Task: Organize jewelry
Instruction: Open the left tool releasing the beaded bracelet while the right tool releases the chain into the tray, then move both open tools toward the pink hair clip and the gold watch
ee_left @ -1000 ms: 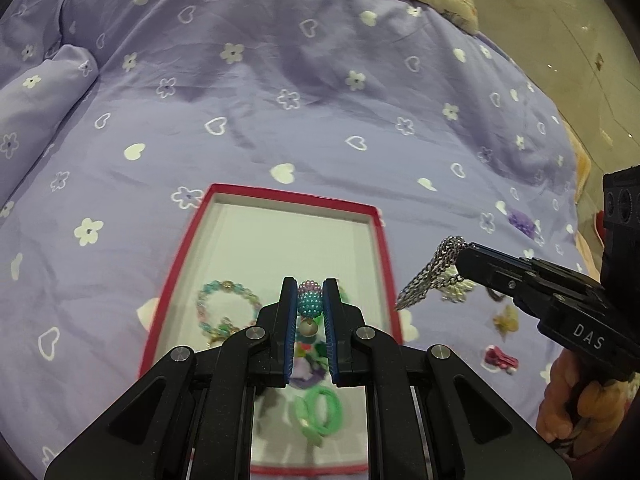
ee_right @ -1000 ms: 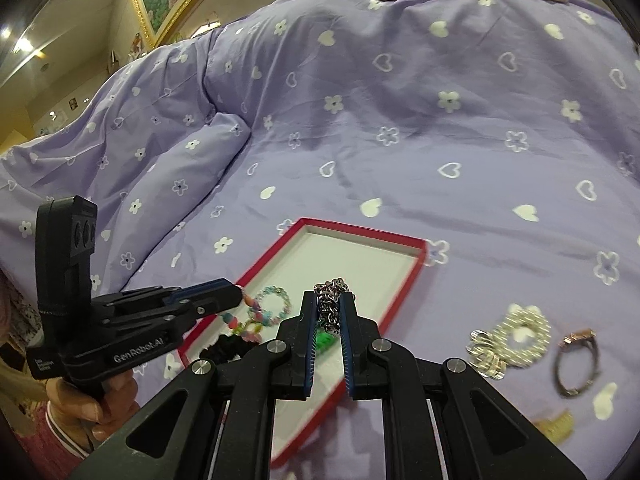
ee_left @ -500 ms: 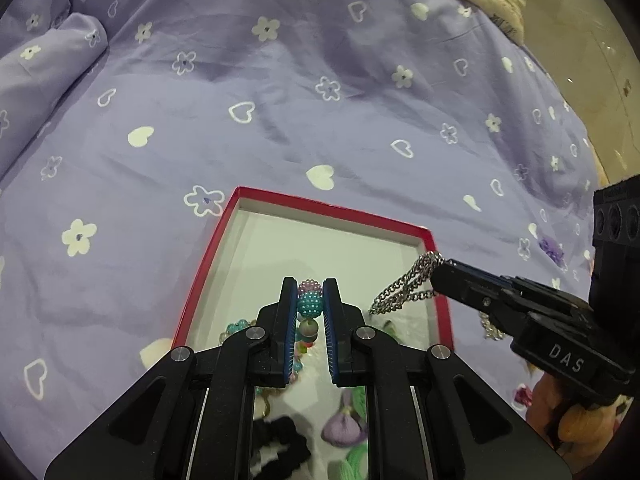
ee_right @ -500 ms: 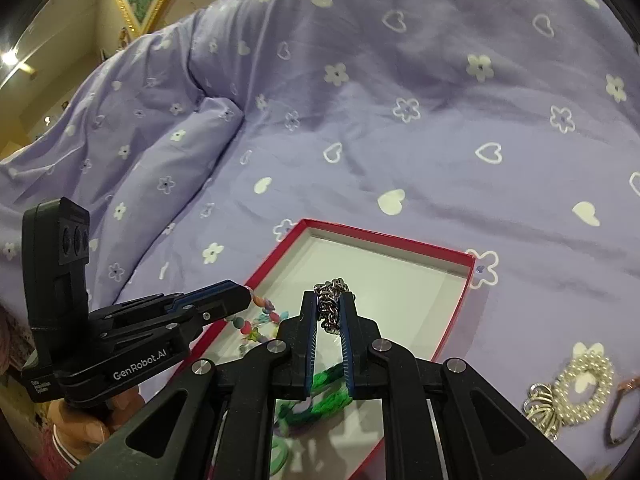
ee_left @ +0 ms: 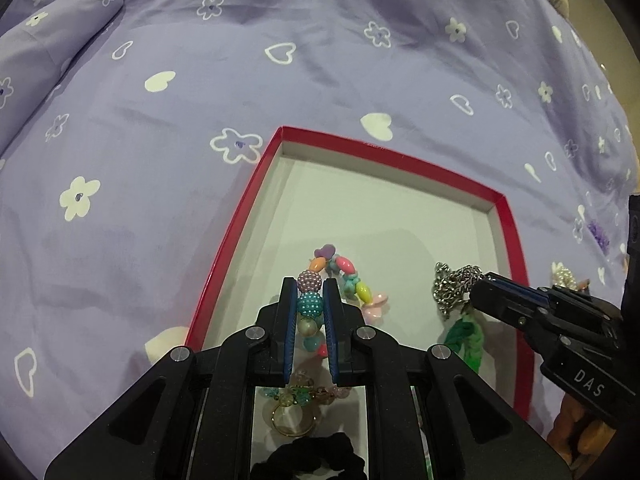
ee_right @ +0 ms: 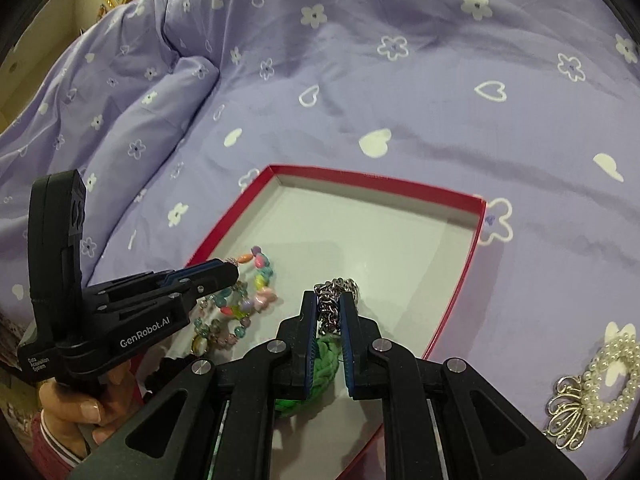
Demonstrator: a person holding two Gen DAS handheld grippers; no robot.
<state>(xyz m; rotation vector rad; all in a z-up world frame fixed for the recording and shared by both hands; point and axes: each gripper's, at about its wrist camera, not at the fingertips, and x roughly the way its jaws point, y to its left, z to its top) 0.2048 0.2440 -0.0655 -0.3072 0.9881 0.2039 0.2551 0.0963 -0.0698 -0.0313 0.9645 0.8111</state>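
A red-rimmed box (ee_left: 232,236) (ee_right: 460,292) with a white floor lies on the purple bedspread. My left gripper (ee_left: 310,294) (ee_right: 232,270) is shut on a bracelet of coloured beads (ee_left: 310,304) (ee_right: 260,276), whose far end lies on the box floor. My right gripper (ee_right: 329,300) (ee_left: 482,286) is shut on a silver chain (ee_right: 336,288) (ee_left: 454,286), low over the box's right half above a green braided band (ee_right: 324,368) (ee_left: 466,340). More beaded pieces (ee_right: 224,332), a ring (ee_left: 290,420) and a black scrunchie (ee_left: 316,456) lie at the box's near end.
To the right of the box on the bedspread lie a pearl bracelet (ee_right: 612,376) and a silver filigree clip (ee_right: 566,416). A purple hair piece (ee_left: 598,234) lies further right. A fold of the duvet (ee_right: 168,92) rises at the left. A person's hand (ee_right: 80,404) holds the left gripper's handle.
Both grippers have come down and forward over the box with their loads. The bead bracelet's end now rests on the box floor, and the chain hangs just above it.
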